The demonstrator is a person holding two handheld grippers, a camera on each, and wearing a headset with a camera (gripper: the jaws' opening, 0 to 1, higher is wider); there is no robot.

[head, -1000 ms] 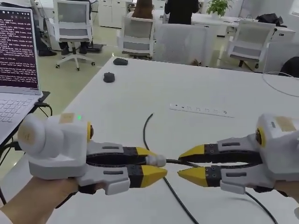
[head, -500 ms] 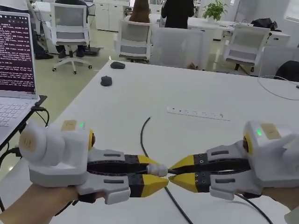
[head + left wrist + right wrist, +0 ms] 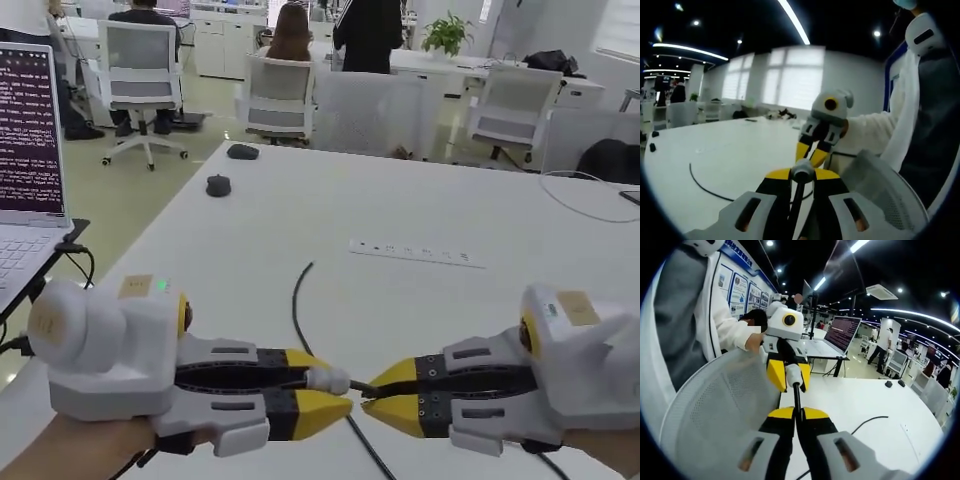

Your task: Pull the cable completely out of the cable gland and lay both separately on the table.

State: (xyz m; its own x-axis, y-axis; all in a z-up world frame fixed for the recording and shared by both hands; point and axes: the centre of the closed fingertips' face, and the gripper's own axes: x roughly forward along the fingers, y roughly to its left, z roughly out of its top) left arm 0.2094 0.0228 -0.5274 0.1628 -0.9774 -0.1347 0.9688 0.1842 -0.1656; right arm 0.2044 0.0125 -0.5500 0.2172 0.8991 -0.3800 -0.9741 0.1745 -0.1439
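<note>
In the head view my left gripper (image 3: 337, 385) is shut on the white cable gland (image 3: 325, 379), held just above the white table (image 3: 480, 200). My right gripper (image 3: 368, 394) faces it tip to tip, shut on the black cable (image 3: 298, 305) a short way from the gland. The rest of the cable lies in a curve on the table beneath both grippers. The right gripper view has the cable (image 3: 796, 397) running from my own jaws up into the gland (image 3: 793, 374). In the left gripper view the gland (image 3: 802, 171) sits between my yellow tips, facing the right gripper (image 3: 812, 152).
An open laptop (image 3: 25, 140) stands at the table's left edge. A white power strip (image 3: 415, 253) lies mid-table, with two mice (image 3: 218, 185) farther back. Office chairs and people are beyond the far edge. A grey mesh chair back (image 3: 715, 405) is close behind the grippers.
My right gripper has moved left along the cable, from well apart to close against the gland, and its jaws have shut tighter. The left gripper still holds the gland.
</note>
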